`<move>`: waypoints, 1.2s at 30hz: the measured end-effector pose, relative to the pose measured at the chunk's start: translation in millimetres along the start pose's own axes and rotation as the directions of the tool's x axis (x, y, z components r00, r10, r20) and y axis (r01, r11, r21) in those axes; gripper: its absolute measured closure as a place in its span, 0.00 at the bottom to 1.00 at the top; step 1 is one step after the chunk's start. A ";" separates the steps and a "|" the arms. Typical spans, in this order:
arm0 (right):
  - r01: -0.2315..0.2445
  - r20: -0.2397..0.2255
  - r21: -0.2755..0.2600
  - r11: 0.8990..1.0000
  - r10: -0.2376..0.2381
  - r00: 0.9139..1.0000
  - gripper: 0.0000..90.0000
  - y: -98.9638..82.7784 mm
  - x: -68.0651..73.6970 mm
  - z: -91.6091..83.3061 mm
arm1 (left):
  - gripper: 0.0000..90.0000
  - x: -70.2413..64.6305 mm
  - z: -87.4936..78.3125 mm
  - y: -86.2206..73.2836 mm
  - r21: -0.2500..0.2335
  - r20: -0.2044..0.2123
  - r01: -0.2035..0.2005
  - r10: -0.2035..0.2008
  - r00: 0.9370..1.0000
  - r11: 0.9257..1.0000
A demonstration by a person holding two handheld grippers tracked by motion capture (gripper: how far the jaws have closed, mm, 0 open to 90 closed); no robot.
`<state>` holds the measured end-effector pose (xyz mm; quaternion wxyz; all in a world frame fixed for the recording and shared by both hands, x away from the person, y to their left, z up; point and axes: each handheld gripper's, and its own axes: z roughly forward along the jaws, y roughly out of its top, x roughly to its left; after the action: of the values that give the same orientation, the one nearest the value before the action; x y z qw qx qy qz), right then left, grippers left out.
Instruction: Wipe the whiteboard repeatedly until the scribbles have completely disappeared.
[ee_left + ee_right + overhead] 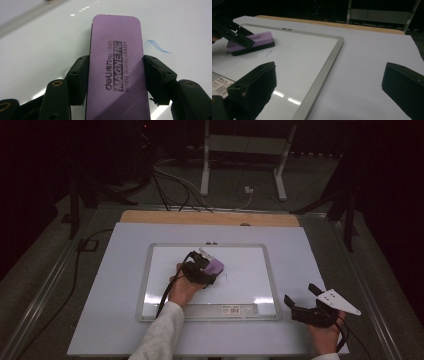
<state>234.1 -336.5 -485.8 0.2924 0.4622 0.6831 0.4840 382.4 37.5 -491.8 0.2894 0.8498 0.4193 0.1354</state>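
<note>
A purple whiteboard eraser (pixel 116 65) printed "MAGNETIC WHITE BOARD ERASER" lies flat on the whiteboard (pixel 245 270), and my left gripper (pixel 116 75) is shut on its two long sides. In the high view the eraser (pixel 215 266) sits mid-board with the left gripper (pixel 202 270) behind it. A short blue pen mark (pixel 157 47) remains just right of the eraser; it shows as a small curl (pixel 269 53) in the right gripper view. My right gripper (pixel 300 301) rests open off the board's right edge, with nothing between its pads (pixel 254 87).
The whiteboard has a grey frame (pixel 322 75) and a labelled tray strip (pixel 235 310) along its near edge. It lies on a white table (pixel 310 255) with a wooden strip (pixel 210 217) at the far side. Cables and a stand's legs (pixel 205 175) are on the floor beyond.
</note>
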 end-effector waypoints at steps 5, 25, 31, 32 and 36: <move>-0.001 -0.001 0.000 1.000 0.001 1.000 0.00 -0.2 -0.9 0.3 | 0.47 24.8 -0.7 -1.4 0.001 -0.052 0.116 -0.115 0.992 0.993; 0.000 -0.001 0.003 1.000 0.000 1.000 0.00 -0.5 -0.5 0.5 | 0.47 14.4 4.9 4.3 -0.007 -0.041 0.106 -0.106 0.994 0.994; 0.003 -0.002 0.007 1.000 -0.003 1.000 0.00 -0.5 0.7 1.5 | 0.47 2.3 5.0 5.0 -0.003 -0.014 0.066 -0.066 0.998 0.998; 0.006 -0.002 0.008 1.000 -0.006 1.000 0.00 -0.5 1.0 1.7 | 0.47 -3.2 4.9 5.4 0.001 -0.005 0.047 -0.047 0.999 0.999; 0.006 -0.002 0.009 1.000 -0.006 1.000 0.00 -0.6 1.1 2.5 | 0.47 -30.5 4.0 6.6 0.007 0.028 -0.049 0.049 0.998 0.999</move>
<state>235.5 -334.6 -487.2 0.2912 0.4611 0.6869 0.4803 369.9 8.7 -490.7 0.2887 0.8626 0.3949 0.1291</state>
